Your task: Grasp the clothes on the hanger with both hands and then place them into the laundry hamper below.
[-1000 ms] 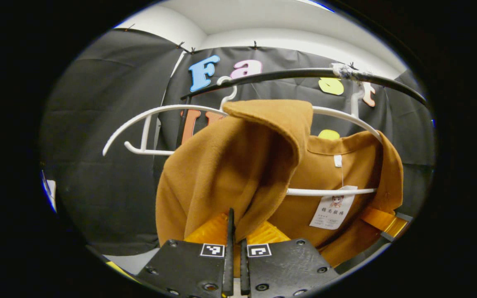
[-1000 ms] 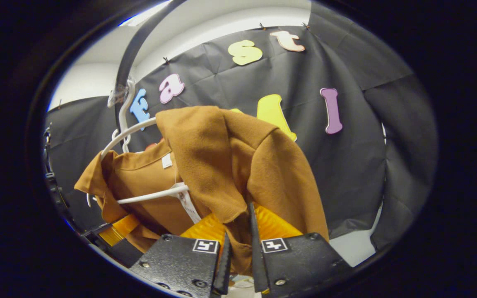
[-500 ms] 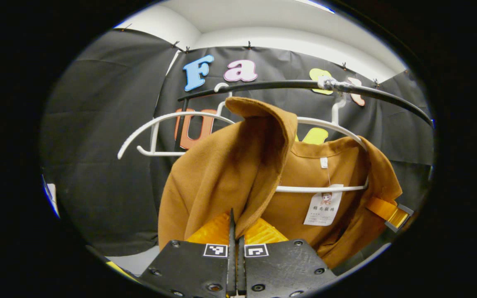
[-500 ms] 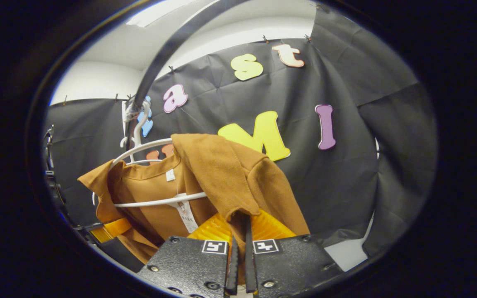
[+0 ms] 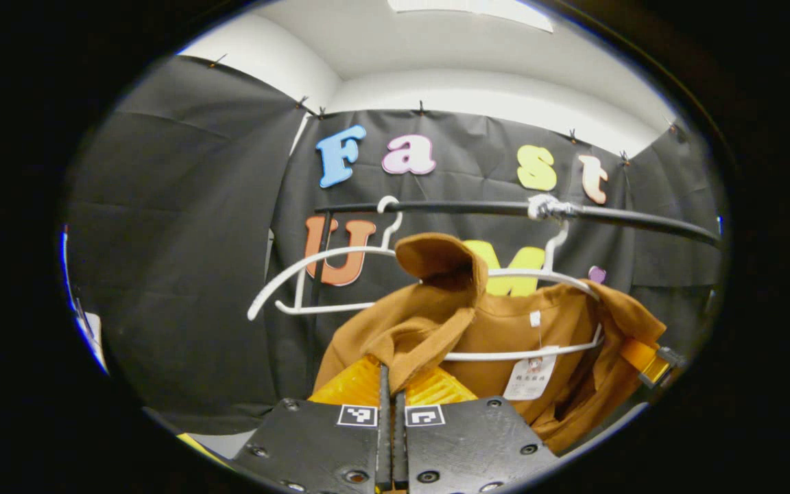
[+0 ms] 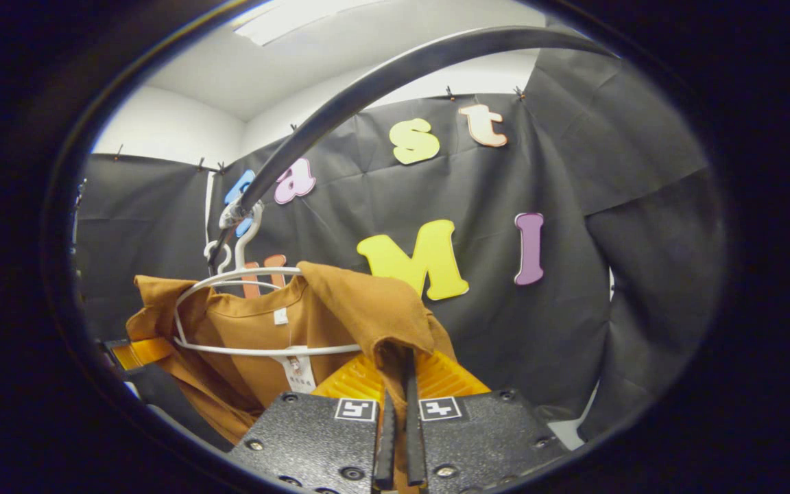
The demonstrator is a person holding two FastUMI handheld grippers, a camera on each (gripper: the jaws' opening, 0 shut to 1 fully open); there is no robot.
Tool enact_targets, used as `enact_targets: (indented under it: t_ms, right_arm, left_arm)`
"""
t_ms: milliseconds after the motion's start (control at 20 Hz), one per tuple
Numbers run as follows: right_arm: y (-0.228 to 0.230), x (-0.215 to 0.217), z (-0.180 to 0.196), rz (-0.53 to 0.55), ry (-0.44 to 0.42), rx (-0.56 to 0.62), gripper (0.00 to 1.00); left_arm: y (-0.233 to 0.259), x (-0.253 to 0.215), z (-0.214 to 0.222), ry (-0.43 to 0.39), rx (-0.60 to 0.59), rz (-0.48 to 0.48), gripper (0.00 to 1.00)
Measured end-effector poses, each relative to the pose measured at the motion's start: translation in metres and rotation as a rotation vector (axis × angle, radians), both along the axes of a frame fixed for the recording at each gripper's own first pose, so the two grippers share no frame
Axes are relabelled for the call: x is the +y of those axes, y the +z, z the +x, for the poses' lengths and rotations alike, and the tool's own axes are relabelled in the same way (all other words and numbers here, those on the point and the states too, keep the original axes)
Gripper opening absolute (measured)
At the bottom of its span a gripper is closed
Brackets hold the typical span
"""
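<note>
The black rail (image 5: 505,209) runs above my fingers with open air under it. An empty white hanger (image 5: 313,274) hangs from it just left of the brown garment (image 5: 505,329), whose own hanger (image 6: 265,346) bars the collar opening.

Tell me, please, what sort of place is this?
Probably a staged recording booth, not a home closet: black cloth covers the walls, a dark rail carries white hangers, and a brown garment hangs there, pinched by the left gripper and right gripper.
</note>
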State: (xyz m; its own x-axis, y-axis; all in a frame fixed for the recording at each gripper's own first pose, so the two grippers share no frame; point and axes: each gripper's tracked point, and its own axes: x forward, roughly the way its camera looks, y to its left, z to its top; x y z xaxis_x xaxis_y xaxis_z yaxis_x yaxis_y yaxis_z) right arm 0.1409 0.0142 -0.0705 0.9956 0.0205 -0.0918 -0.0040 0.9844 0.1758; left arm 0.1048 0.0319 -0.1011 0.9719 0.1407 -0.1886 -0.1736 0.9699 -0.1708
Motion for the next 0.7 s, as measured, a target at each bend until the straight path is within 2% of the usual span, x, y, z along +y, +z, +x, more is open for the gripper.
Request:
enact_targets:
  t_ms: [150,200,250,300,450,550,700]
  right_arm:
    - [0.003,0.004,0.007,0.002,0.008,-0.011,0.08]
    - [0.006,0.003,0.007,0.015,0.018,-0.019,0.1]
    - [0.007,0.006,0.009,0.044,0.031,-0.024,0.08]
    - [0.005,0.007,0.011,0.076,0.043,-0.014,0.1]
    - [-0.002,0.004,0.017,0.163,0.06,0.018,0.1]
    - [0.003,-0.004,0.023,0.203,0.053,0.018,0.1]
    - [0.012,-0.014,0.031,0.206,0.023,-0.008,0.1]
  left_arm:
    - [0.001,0.007,0.003,0.001,0.004,0.024,0.01]
    - [0.005,0.007,0.005,-0.004,-0.004,0.019,0.05]
    - [0.008,0.007,0.004,-0.006,-0.008,0.014,0.05]
    - [0.012,0.01,0.002,-0.005,-0.017,0.009,0.0]
    - [0.021,0.016,-0.002,-0.016,-0.026,-0.024,0.0]
    - [0.03,0.029,-0.001,0.0,-0.035,-0.019,0.0]
    - [0.04,0.045,0.0,0.02,-0.05,-0.006,0.0]
